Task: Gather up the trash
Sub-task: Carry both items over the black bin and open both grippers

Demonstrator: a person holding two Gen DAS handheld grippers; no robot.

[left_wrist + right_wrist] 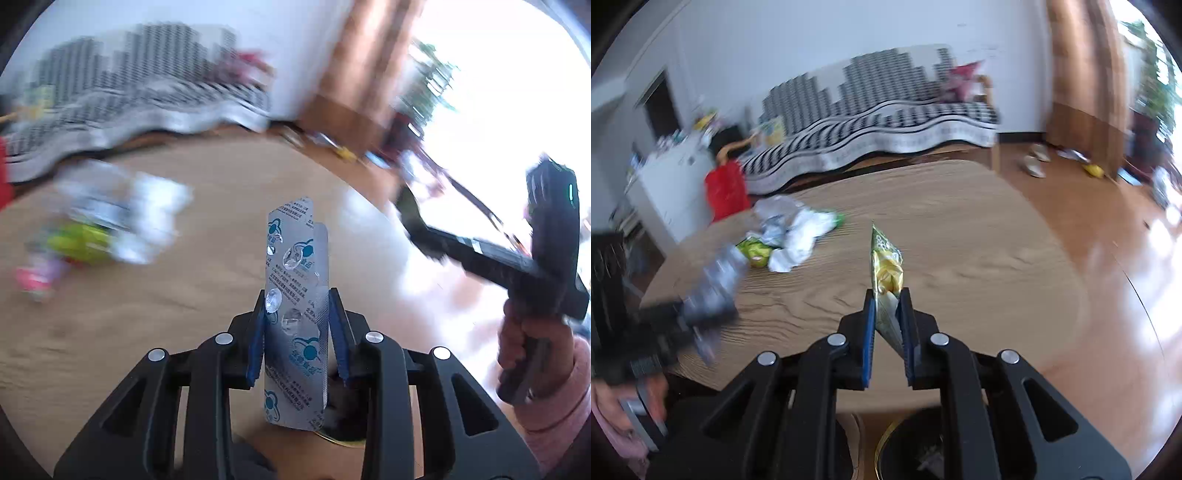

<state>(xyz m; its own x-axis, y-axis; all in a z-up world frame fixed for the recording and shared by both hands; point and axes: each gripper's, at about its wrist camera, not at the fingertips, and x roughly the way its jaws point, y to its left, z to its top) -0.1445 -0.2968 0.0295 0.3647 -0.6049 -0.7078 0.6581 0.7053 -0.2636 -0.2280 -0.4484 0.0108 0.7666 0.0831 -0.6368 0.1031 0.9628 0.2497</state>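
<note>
Two grippers, one piece of trash in each. Lower centre of the left wrist view: left gripper (297, 325) pinching one silver blister pack (295, 314) between its blue pads (257, 339), the strip standing upright and rising well above the fingertips. Foil side printed with blue logos and small text; four clear pill bubbles countable on the near face, looking emptied; a second layer or fold showing behind the upper edge. Lower centre of the right wrist view: right gripper (888, 306) pressed together on one yellow-green snack wrapper (886, 266), crumpled, glossy, its pointed top sticking up past the fingertips, its pale lower corner hanging between the pads. Below both tools, at the bottom edge: one dark bin with a gold rim (886, 437), only partly seen. At right in the left wrist view: one hand (528, 343) in a pink sleeve gripping the other tool's handle. Beyond the fingertips: one wood-grain table (960, 240). Farther, left of centre: one loose heap of trash (786, 236) on the table, white crumpled pieces and green wrappers, count unclear. Past the table edge: one red bag (726, 190). Farthest, upper centre: one sofa with a black-and-white cover (879, 114).
</note>
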